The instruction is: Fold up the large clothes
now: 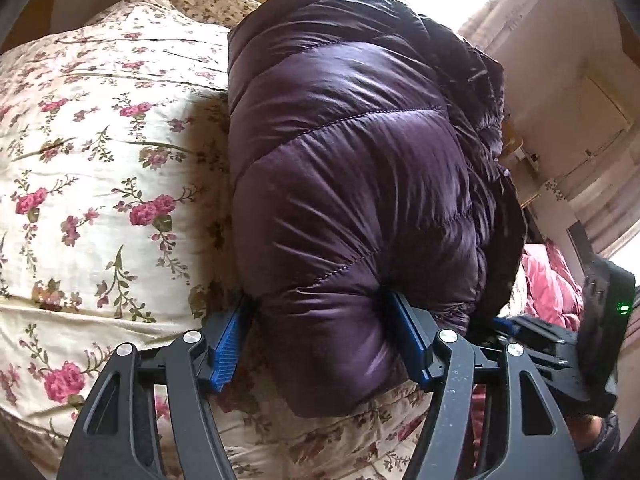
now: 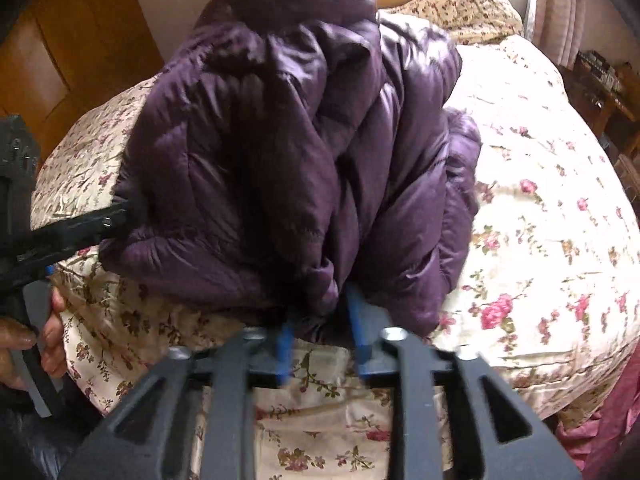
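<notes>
Nearest the lens, the left tongs point(image 1: 316, 332) clamp a thick near corner of the folded purple down jacket point(image 1: 352, 152), blue pads point(image 1: 226, 344) sunk into the padding. Beside them, the right tongs point(image 2: 320, 334) stand partly parted around a bunched fold at the jacket's near edge; blur hides whether the pads press it. Beyond, the bundle lies on the bed's floral bedspread point(image 1: 100, 152), its collar end heaped toward the headboard. Pressing the puffy layers flat while keeping both near corners level would likely stop the fold springing open.
</notes>
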A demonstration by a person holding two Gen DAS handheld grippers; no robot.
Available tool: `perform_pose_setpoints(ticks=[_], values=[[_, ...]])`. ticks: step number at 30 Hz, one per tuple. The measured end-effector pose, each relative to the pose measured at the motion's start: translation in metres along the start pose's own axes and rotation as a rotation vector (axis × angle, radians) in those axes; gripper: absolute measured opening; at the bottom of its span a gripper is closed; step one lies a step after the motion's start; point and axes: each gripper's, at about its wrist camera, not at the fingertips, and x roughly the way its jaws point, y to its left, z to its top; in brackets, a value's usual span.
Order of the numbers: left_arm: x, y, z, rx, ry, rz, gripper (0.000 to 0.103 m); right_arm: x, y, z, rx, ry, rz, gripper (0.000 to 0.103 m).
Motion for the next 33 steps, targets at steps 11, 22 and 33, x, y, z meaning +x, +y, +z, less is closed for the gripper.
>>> perform_pose_setpoints(ticks=[11, 22, 33], values=[[-0.004, -0.008, 0.0, 0.005, -0.007, -0.005, 0.066, -0.065, 0.011, 0.02, -0.024, -0.147, 0.04, 0.053], [-0.025, -0.024, -0.004, 0.033, -0.038, 0.016, 0.066, -0.021, 0.005, 0.016, -0.05, -0.032, -0.036, 0.002], [0.014, -0.027, -0.007, 0.015, 0.034, 0.059, 0.066, 0.028, -0.02, -0.004, 0.024, 0.008, -0.013, 0.001]])
